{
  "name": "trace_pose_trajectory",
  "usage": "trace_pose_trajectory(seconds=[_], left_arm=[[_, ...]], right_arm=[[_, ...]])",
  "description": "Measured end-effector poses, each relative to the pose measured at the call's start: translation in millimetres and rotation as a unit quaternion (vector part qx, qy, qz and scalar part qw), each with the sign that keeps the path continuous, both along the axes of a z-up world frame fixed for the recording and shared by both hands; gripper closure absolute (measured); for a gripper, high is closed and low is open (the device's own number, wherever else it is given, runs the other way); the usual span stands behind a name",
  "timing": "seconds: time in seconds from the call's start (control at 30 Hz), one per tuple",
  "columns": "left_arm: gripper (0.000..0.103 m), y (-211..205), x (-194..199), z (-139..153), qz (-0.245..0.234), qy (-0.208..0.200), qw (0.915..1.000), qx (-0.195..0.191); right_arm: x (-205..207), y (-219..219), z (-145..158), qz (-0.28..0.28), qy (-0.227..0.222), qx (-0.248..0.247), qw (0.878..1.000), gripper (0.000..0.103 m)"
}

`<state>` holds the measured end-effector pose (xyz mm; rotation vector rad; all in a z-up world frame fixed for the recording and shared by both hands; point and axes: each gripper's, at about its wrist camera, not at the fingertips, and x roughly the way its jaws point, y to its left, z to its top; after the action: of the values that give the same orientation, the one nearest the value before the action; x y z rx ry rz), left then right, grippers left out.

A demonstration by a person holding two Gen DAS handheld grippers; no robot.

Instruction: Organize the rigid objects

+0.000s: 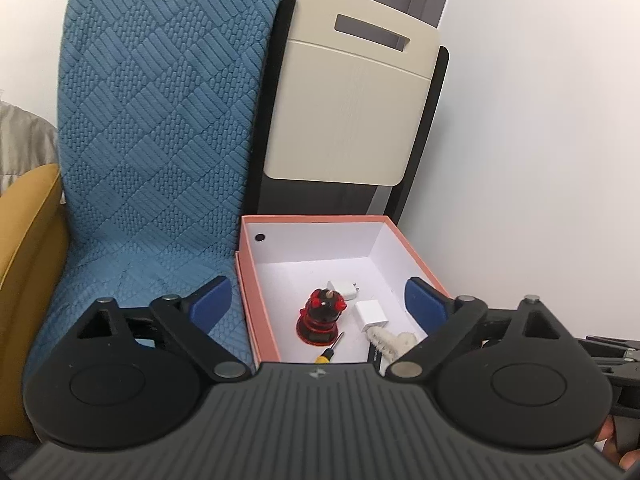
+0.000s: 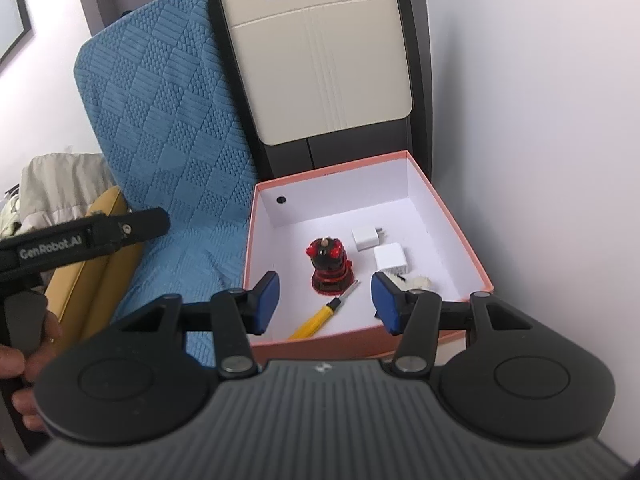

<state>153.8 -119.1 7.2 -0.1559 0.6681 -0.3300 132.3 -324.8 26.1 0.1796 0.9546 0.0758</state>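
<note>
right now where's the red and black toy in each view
Left wrist: red and black toy stands low centre in the pink box.
Right wrist: toy mid-frame, left of the two white chargers.
Shared landmark: yellow screwdriver lying just in front.

White wall (image 1: 540, 120); blue quilted seat cover (image 1: 160, 140); cream folding panel (image 1: 352, 100).
</note>
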Motion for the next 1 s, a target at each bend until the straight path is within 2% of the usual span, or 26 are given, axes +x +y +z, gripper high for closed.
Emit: trace_pose_trajectory(seconds=[0.33, 0.57, 0.63, 0.67, 0.7, 1.0], left_arm=[[0.004, 13.7, -27.3, -4.3, 0.003, 0.005, 1.0, 0.003], [0.004, 16.5, -30.5, -11.9, 0.008, 0.021, 0.9997, 0.007], [0.004, 18.3, -30.8, -13.2, 0.01, 0.023, 0.9997, 0.004], [0.004, 18.9, -31.0, -13.6, 0.01, 0.023, 0.9997, 0.002], [0.004, 18.4, -30.4, -13.1, 0.011, 0.023, 0.9997, 0.003], [0.004, 19.8, -29.3, -13.2, 0.016, 0.023, 0.9996, 0.008]], right_arm=[[-23.0, 5.1, -5.5, -0.011, 0.012, -0.012, 1.0, 0.049], [-28.7, 10.5, -10.6, -0.002, 0.016, -0.018, 1.0, 0.049], [-28.4, 10.7, -10.4, 0.0, 0.014, -0.019, 1.0, 0.028], [-28.3, 10.3, -10.2, -0.002, 0.01, -0.02, 1.0, 0.01], [-28.3, 9.4, -9.8, -0.005, 0.004, -0.02, 1.0, 0.005], [-26.8, 9.8, -12.8, -0.005, 0.007, -0.026, 1.0, 0.002]])
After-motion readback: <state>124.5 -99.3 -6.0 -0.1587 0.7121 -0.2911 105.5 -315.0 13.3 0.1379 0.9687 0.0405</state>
